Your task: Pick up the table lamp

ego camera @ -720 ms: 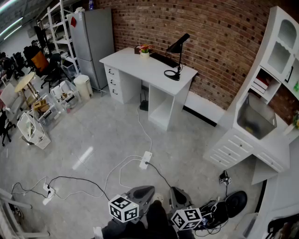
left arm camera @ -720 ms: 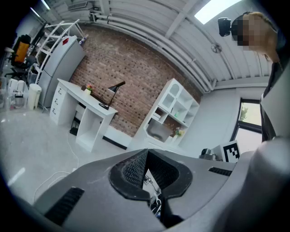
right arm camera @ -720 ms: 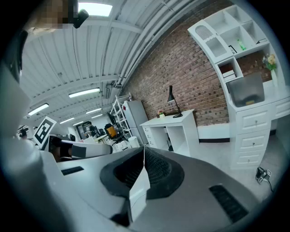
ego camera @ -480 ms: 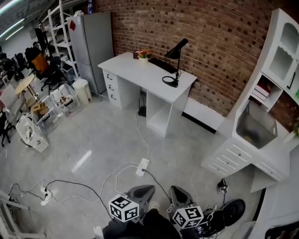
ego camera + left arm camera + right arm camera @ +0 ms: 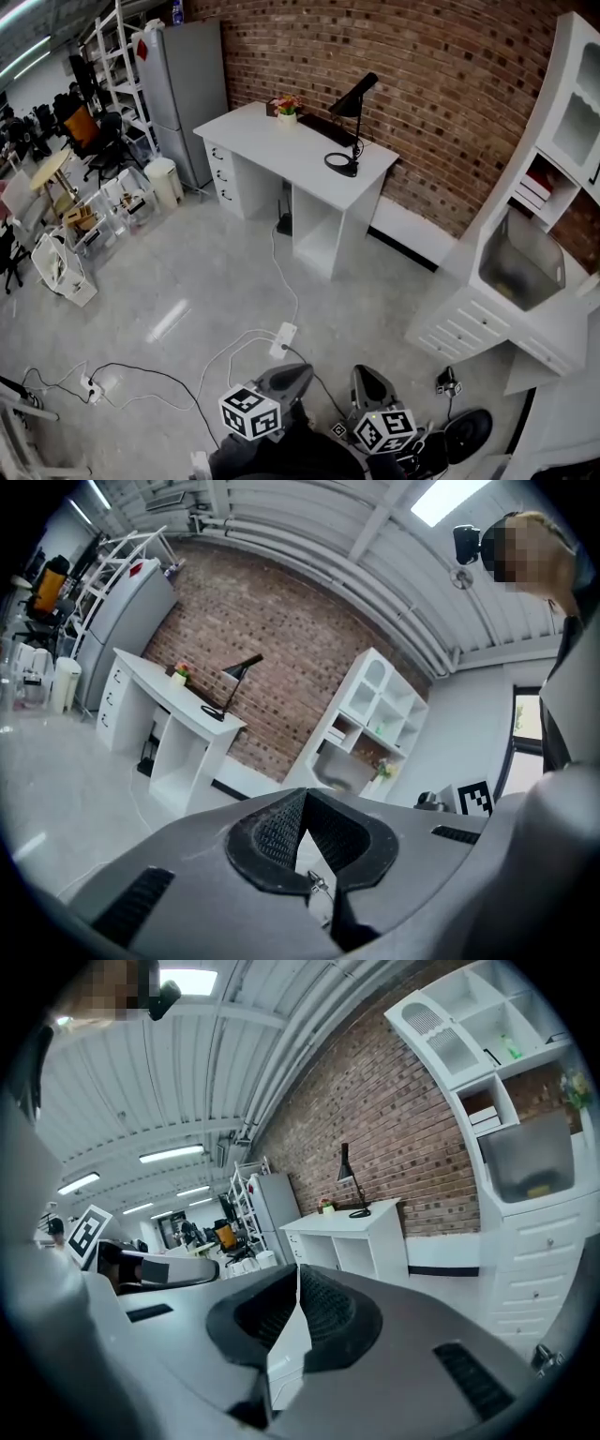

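Spanning the far side of the room, a red-brick wall [image 5: 450, 84] rises behind everything else, and a pale grey polished floor [image 5: 187, 272] fills the space in front of it. A tall white cupboard unit with open shelves and a steel sink basin [image 5: 572, 141] stands along the right side. A tall grey refrigerator [image 5: 183, 94] stands at the left end of the wall.

Between them a white bench with a drawer stack on its left side [image 5: 272, 141] sits against the bricks. The slim black table lamp with a cone shade [image 5: 356, 96] stands upright near the bench's right end. Its round base rests on the bench top and its shade tilts up toward the wall. It shows small and distant in the left gripper view [image 5: 239, 672] and in the right gripper view [image 5: 349, 1171].

The grey left hand-held gripper [image 5: 286, 380] and the grey right hand-held gripper [image 5: 368, 380] sit low at the bottom edge of the head view, side by side, well apart from the lamp. Each points roughly level toward the bench. The left one's ribbed black pads [image 5: 281, 827] meet at the tip with nothing between them, and the right one's pads [image 5: 323, 1307] are likewise pressed together and empty.

A white power strip with trailing cables [image 5: 282, 338] lies on the floor between the grippers and the bench. A small pot of pink and yellow flowers [image 5: 287, 107] stands at the bench's back edge.
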`<state>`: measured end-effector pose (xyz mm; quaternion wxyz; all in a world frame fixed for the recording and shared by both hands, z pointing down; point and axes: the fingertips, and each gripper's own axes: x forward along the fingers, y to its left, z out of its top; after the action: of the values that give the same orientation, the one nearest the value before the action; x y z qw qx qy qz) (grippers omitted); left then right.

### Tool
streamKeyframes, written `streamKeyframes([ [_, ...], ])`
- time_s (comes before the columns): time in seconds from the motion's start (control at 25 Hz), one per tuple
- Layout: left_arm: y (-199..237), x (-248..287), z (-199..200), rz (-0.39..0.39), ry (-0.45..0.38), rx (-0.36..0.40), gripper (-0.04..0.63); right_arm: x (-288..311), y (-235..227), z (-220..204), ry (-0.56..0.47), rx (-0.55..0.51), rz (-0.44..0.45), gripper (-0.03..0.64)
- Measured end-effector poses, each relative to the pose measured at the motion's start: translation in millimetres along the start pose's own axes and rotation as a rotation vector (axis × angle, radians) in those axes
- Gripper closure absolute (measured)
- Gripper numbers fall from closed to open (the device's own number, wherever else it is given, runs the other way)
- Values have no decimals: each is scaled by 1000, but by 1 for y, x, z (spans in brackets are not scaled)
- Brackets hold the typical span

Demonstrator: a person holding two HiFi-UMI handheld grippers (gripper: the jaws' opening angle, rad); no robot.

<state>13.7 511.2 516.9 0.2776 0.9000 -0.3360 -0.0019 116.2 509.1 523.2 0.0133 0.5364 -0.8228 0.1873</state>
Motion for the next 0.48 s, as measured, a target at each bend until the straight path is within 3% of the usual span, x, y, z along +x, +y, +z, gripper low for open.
streamKeyframes([
  [0.48,35,43,27,8,7,37,589,48,-5,23,-31,2,-14,601],
])
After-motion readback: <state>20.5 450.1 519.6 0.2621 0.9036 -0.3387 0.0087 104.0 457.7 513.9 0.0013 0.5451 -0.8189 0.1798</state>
